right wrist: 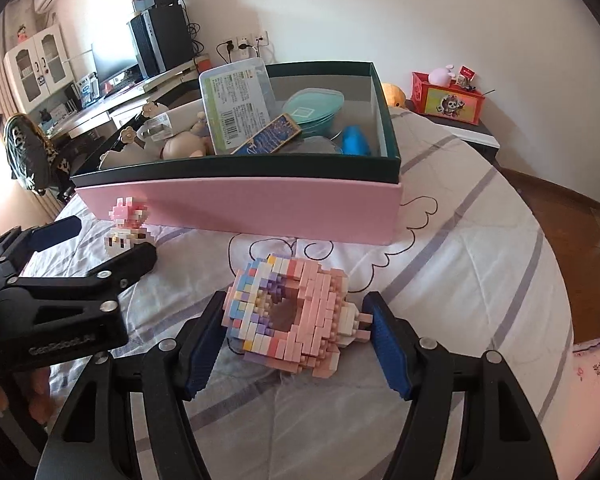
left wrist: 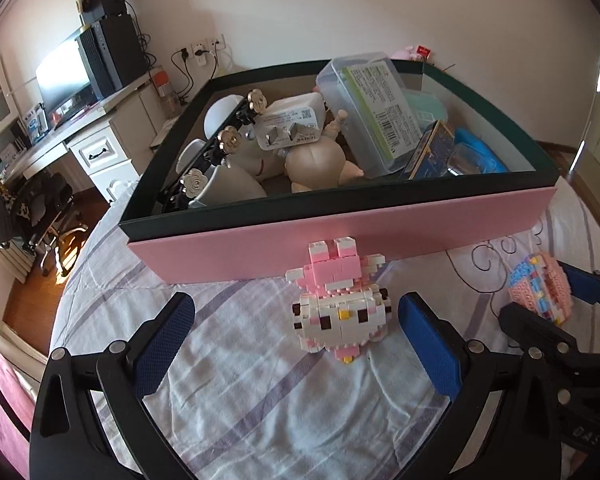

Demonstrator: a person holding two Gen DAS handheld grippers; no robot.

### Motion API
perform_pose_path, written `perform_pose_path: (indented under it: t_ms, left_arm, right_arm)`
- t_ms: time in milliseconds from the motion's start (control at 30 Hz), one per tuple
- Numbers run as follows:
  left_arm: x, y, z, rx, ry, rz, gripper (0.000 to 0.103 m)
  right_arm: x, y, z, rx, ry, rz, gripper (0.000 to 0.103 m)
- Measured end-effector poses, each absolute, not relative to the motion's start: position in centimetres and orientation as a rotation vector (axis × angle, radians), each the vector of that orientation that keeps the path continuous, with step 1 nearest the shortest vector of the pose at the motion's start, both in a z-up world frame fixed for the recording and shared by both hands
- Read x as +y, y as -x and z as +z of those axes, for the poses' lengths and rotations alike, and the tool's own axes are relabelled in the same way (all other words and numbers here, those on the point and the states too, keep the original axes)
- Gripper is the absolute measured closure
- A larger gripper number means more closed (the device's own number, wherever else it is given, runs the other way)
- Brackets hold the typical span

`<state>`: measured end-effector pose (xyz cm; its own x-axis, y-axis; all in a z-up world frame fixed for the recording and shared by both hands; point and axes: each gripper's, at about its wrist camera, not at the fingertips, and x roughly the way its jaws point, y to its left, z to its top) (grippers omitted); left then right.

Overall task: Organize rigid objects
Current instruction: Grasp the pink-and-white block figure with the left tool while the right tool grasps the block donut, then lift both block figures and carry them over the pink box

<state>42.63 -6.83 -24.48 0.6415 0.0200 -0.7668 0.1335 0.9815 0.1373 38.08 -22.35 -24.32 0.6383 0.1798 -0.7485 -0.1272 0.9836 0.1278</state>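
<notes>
A pink and white brick bunny lies on the bed sheet just before the box. My left gripper is open around it, with both blue pads clear of it and the right pad nearer. In the right wrist view the bunny shows between the left gripper's fingers. A pastel brick doughnut rests on the sheet. My right gripper has a pad against each side of it. The doughnut also shows at the right edge of the left wrist view.
A pink-fronted box with a dark green rim stands behind both models. It holds a clear plastic case, a white charger, a doll, a flowered hair clip and blue items. A desk with a monitor is left; a red box is right.
</notes>
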Motion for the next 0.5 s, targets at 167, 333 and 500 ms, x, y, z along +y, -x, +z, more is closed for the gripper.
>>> perform_pose_path:
  t_ms: [167,333,500]
  left_arm:
    - [-7.1,-43.1,-25.0,0.891,-0.147,-0.156,0.051]
    - [-7.0,-41.8,-24.2,0.859,-0.144,-0.165,0.058]
    - [-5.4,-38.2,-21.9,0.767,-0.076,-0.15,0.058]
  right_arm:
    - [-22.5,-38.3,-24.5,0.866,-0.073,0.179,0.034]
    - [-22.6,-37.7,-24.5,0.85,-0.074,0.174,0.034]
    - [-22.5,-35.3,-23.2,0.764,-0.114,0.173,0.034]
